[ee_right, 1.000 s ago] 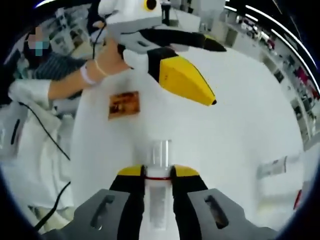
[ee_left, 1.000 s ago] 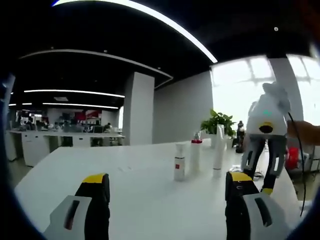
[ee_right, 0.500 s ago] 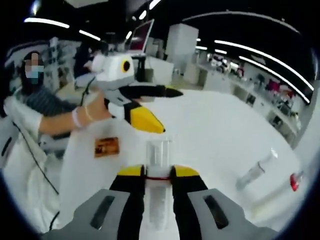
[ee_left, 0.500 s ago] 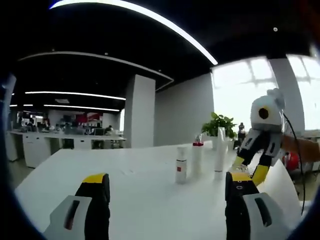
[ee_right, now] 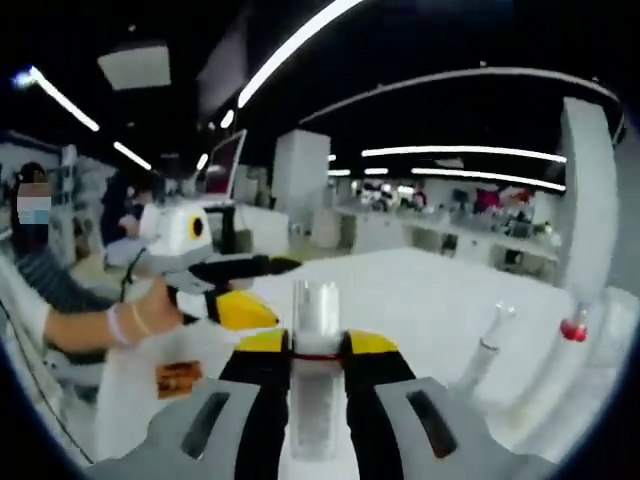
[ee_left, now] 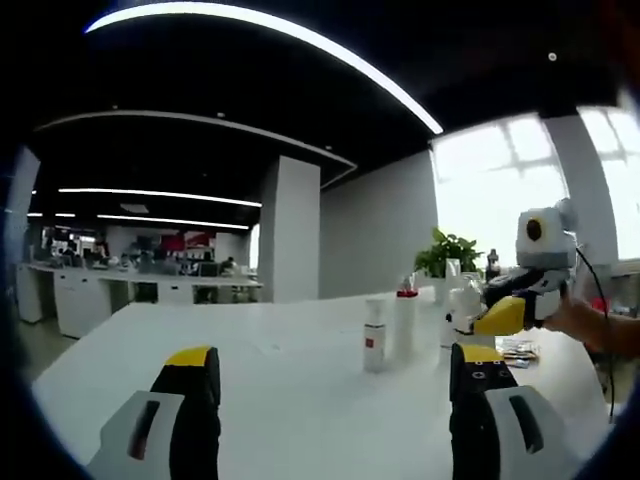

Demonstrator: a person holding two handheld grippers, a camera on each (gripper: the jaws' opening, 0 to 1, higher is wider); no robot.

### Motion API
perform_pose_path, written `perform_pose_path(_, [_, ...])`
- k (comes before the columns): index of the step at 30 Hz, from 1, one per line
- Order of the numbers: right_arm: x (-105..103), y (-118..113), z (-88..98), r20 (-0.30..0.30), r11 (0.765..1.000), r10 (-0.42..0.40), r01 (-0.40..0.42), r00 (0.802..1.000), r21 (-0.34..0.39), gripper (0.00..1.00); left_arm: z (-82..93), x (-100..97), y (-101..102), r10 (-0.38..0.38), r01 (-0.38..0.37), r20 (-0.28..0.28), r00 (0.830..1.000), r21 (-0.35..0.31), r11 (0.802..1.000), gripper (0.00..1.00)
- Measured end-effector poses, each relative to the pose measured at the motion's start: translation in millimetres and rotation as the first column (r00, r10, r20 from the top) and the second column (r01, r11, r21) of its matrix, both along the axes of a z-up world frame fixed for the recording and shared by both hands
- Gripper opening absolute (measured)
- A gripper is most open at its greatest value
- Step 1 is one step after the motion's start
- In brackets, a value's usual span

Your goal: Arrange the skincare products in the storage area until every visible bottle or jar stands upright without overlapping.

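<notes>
Swung upright now: my right hand-held gripper (ee_right: 317,345) pinches the clear-capped white tube bottle (ee_right: 315,375) for standing; left hand-held gripper (ee_left: 330,375) spread, idle.

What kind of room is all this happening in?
Most likely a big open-plan office. Long rows of desks with people at them run along the far side, strip lights cross the dark ceiling, and the bottles stand on a large white table.

- Long ceiling lights (ee_left: 270,25) glow on a dark ceiling.
- Bright windows (ee_left: 495,185) wash out white.
- The white table (ee_left: 300,390) looks evenly lit.
- Edges bend; the right gripper view looks blurry.
</notes>
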State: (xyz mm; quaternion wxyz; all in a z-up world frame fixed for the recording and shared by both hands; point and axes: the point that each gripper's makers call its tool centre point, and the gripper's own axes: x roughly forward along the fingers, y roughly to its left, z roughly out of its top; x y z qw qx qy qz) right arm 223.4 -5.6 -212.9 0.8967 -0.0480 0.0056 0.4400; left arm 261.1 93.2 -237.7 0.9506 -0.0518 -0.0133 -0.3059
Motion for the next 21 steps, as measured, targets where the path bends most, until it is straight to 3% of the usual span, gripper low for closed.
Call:
perform_pose_path(5, [8,-9,25.2,0.05,0.979,-0.089,0.078,0.995,0.188,0.18,-3.4,0.5,0,0.016,-0.017,0.011,1.0,0.02,1.0,0.97])
perform_pose_path(8, [11,-10,28.1,0.054,0.973,-0.121,0.107,0.991,0.205,0.18,-7.6,-1.5,-7,-0.005,0.005,0.013,1.0,0.042,0.999,0.97])
perform_pose_path(10, [12,-9,32.1,0.089,0.968,-0.146,0.124,0.985,0.216,0.18,-7.2,-3.9,-12,-0.022,0.021,0.024,0.999,0.052,0.998,0.97])
perform_pose_path(13, [8,-5,35.4,0.121,0.955,-0.144,0.106,0.982,0.275,0.18,-4.3,-16.6,-31,-0.118,0.113,0.062,0.991,0.074,0.991,0.92])
perform_pose_path(16, [-5,5,39.4,0.194,0.948,-0.12,0.054,0.974,0.314,0.18,-11.2,-35.3,-62,-0.253,0.25,0.042,0.967,0.07,0.966,0.87])
perform_pose_path(21, [-9,13,35.2,0.155,0.94,-0.071,0.014,0.985,0.342,0.19,-27.8,-39.7,-79,-0.27,0.259,0.033,0.962,0.187,0.948,0.86])
